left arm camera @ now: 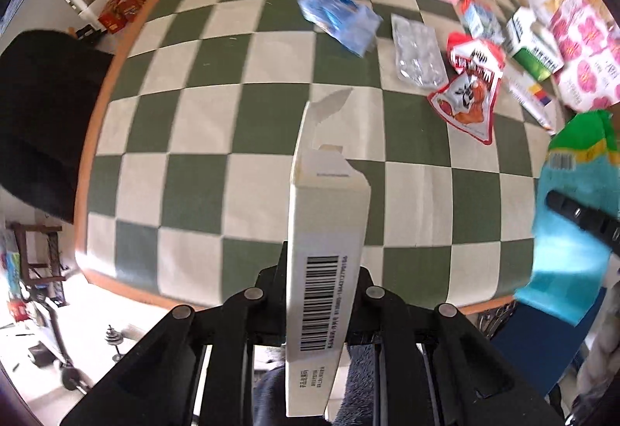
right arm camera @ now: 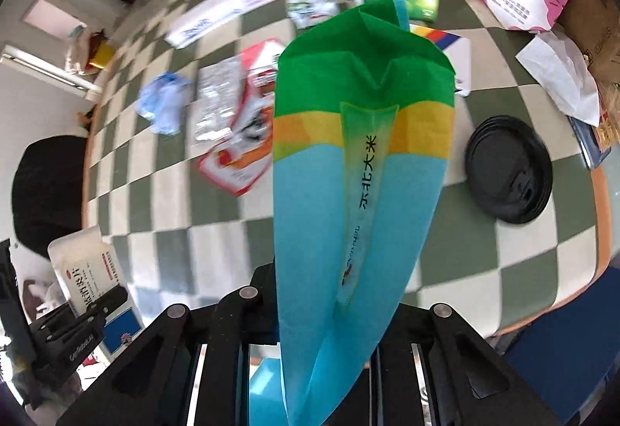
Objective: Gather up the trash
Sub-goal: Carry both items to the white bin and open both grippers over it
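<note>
Two hand-held grippers, both loaded: left hand-held gripper clamped on white carton, right hand-held gripper clamped on blue-green bag. Both held above checkered surface; wrappers scattered beyond.

My left gripper is matte black plastic, its angular linkage arms pinned with round grey rivets. My right gripper has the same black build and rivets, with bright metal rails between the arms.
</note>
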